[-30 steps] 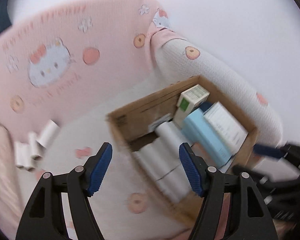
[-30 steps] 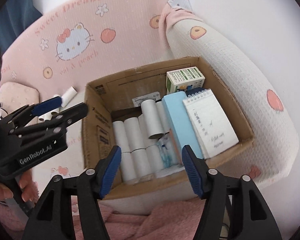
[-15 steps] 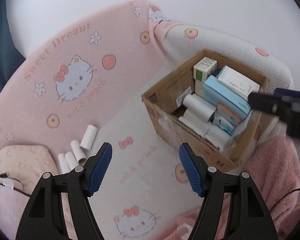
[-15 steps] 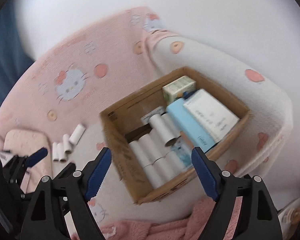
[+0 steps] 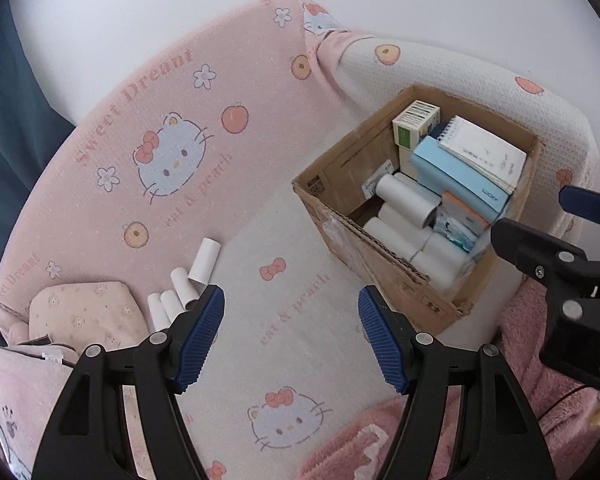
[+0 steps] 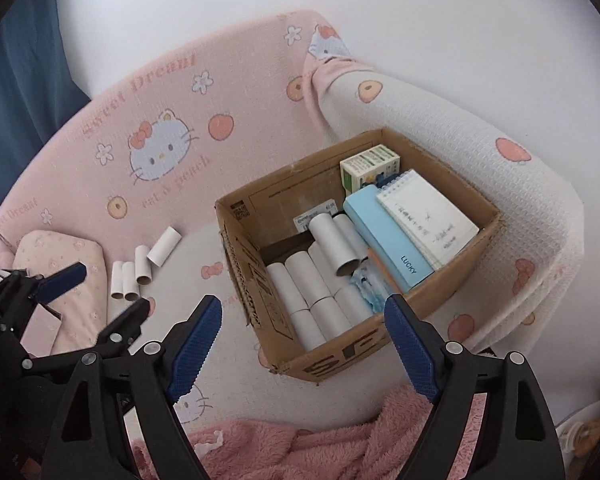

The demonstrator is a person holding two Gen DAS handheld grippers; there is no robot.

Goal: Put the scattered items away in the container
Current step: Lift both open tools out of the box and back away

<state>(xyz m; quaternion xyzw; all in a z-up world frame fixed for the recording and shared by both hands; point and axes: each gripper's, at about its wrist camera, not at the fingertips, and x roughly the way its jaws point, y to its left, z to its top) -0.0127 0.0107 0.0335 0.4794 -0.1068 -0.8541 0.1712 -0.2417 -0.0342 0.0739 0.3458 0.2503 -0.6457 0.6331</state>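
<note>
A cardboard box (image 5: 340,224) (image 6: 240,256) stands on the pink sofa seat by the right armrest. It holds several white paper tubes (image 6: 312,280), a light blue box (image 6: 384,236), a spiral notepad (image 6: 428,216) and a green-white carton (image 6: 368,166). Several loose white tubes (image 5: 188,280) (image 6: 142,262) lie on the seat by the backrest, left of the box. My left gripper (image 5: 291,338) is open and empty above the seat, between tubes and box. My right gripper (image 6: 302,344) is open and empty over the box's near corner.
A small pink cushion (image 5: 84,312) (image 6: 56,256) lies left of the loose tubes. A fuzzy pink blanket (image 6: 320,448) covers the seat's front edge. The white armrest (image 6: 480,184) rises right behind the box. The backrest (image 5: 160,128) curves behind.
My left gripper swung left and back from over the box, so the seat and loose tubes come into view. My right gripper pulled back and higher from the box. Both stay open.
</note>
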